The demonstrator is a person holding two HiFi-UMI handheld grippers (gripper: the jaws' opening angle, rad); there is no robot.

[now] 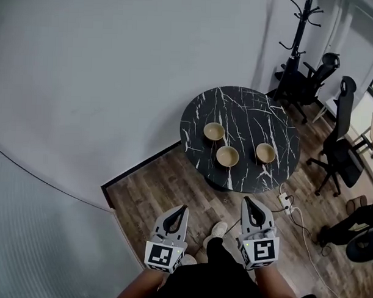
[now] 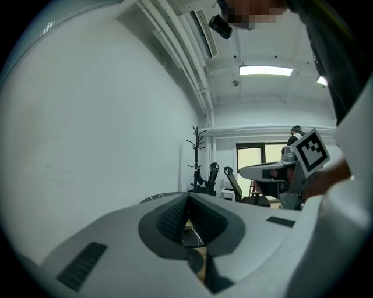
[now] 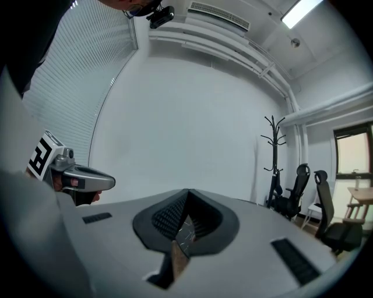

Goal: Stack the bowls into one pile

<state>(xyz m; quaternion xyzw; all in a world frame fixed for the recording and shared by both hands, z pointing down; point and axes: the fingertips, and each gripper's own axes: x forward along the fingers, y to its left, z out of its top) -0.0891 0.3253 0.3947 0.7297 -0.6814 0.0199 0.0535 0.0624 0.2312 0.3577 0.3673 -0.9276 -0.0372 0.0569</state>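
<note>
We log three separate bowls (image 1: 227, 156) on the tabletop (image 1: 248, 117) at twelve o'clock, with left gripper (image 1: 184, 207) and right gripper (image 1: 247, 200) clenched empty, well short, presumably because nothing is yet within reach.

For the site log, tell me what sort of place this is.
Most likely an office room: wheeled office chairs, a coat stand, and a round dark marble-look table on wood flooring.
</note>
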